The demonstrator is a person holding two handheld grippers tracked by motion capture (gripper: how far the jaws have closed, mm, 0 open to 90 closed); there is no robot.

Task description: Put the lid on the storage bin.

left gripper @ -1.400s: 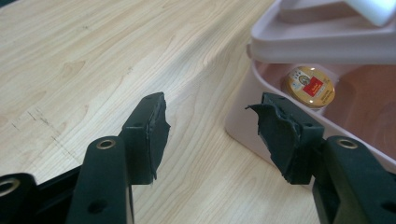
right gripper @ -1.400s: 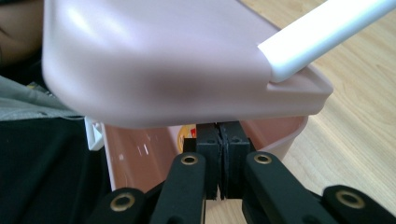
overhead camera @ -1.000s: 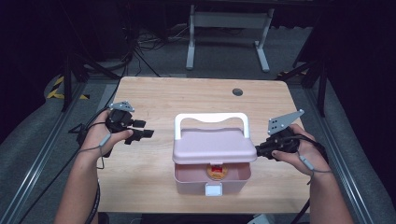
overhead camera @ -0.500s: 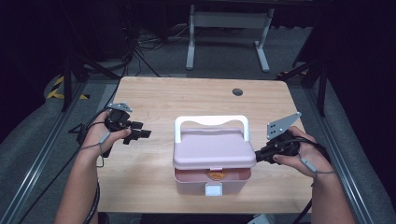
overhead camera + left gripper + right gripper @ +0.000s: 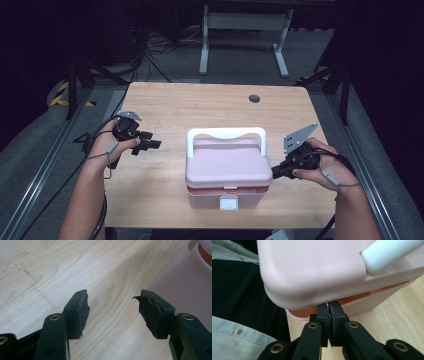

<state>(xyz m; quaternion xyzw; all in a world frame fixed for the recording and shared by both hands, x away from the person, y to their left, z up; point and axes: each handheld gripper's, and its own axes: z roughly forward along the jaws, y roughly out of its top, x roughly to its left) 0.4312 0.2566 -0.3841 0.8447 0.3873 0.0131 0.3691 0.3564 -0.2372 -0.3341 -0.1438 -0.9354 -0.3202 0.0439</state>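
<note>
Right claw: my right gripper has its jaws pressed together with nothing between them; the tips sit in the slot under the lid at the box's corner.
Right claw, from above: it touches the right side of the box, just below the lid's edge.
Left claw: my left gripper stands wide apart and holds nothing; I see bare table between the pads.
Left claw, from above: it hovers well apart from the box, to its left.
Box: the pink box sits near the table's front edge, in the middle.
Lid: lowered almost onto the base, with a thin gap along the front.
Handle: the white handle lies folded toward the back.
</note>
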